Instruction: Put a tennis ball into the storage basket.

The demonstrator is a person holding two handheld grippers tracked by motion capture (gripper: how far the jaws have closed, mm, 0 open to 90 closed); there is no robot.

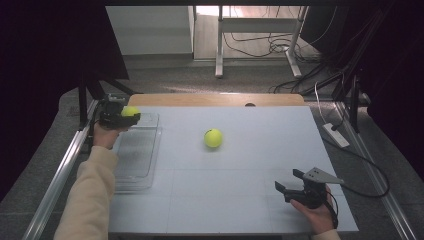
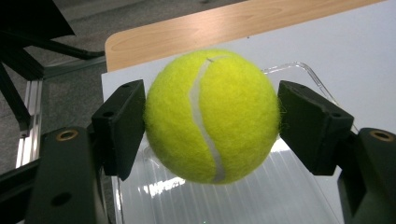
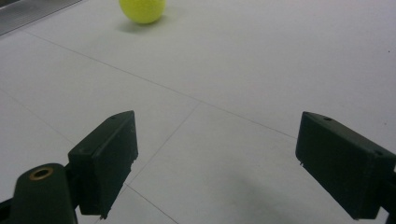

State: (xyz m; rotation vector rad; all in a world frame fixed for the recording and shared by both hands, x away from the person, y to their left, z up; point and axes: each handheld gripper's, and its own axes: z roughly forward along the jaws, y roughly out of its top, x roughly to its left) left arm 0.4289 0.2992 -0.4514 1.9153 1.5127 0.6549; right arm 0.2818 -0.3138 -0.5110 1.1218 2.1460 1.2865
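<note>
High view: the left gripper holds 1 ball over the far end of the clear tray; a second ball lies right of the tray, with the right gripper farther right and nearer.

Left gripper view: jaws clamp the ball above the tray, not yet released.

Right gripper view: jaws wide apart, empty; the second ball probably comes next.
</note>
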